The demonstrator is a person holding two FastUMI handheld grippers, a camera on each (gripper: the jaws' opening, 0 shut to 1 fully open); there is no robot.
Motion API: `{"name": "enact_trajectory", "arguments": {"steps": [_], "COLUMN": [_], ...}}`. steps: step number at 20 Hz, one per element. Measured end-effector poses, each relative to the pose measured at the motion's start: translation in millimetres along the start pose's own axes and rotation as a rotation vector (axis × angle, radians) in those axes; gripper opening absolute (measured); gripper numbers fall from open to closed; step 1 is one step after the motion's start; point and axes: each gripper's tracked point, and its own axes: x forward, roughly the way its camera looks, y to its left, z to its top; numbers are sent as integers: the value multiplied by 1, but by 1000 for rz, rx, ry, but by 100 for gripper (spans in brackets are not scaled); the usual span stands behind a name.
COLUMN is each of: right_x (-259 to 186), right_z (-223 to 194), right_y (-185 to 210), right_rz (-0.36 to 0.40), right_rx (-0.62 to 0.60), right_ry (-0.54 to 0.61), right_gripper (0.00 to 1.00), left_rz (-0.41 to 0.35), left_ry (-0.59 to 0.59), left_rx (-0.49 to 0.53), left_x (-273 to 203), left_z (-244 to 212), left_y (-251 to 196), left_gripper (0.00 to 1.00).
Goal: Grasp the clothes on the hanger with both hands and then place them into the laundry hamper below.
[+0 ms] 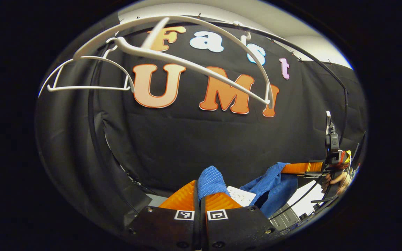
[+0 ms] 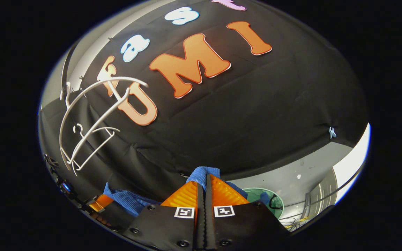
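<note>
While blue ribbed garment (image 1: 209, 181) hangs off hangers, slung between both tools, key relation is garment versus green laundry hamper (image 2: 269, 202): hamper lies low and right of right hand-held gripper (image 2: 204, 188), below cloth. Left hand-held gripper (image 1: 199, 195) pinches one bunched end, fingers pressed together on fabric; right one likewise clamps other end. Garment long axis runs gripper to gripper, sagging mid-span. White hangers (image 1: 159, 52) bare, up and left on rail. Right hand judged nearer hamper; both need lowering together.
</note>
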Motion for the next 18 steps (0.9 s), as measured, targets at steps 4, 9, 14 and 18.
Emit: {"name": "enact_trajectory", "arguments": {"steps": [4, 9, 14, 18], "right_x": [1, 4, 6, 11], "right_z": [-24, -51, -92, -127], "right_y": [-16, -32, -57, -78], "right_rz": [-54, -110, -173, -221], "right_rx": [-34, -63, -110, -103], "right_ry": [42, 84, 148, 215], "right_gripper": [7, 7, 7, 7], "left_rz": [-30, -49, -78, -94], "left_ry": [79, 181, 286, 396], "left_rx": [-35, -29, -24, -35], "left_x": [21, 37, 47, 58], "left_z": [-25, -64, -108, -142], "left_y": [-24, -45, -63, -78], "left_gripper": [0, 0, 0, 0]}}
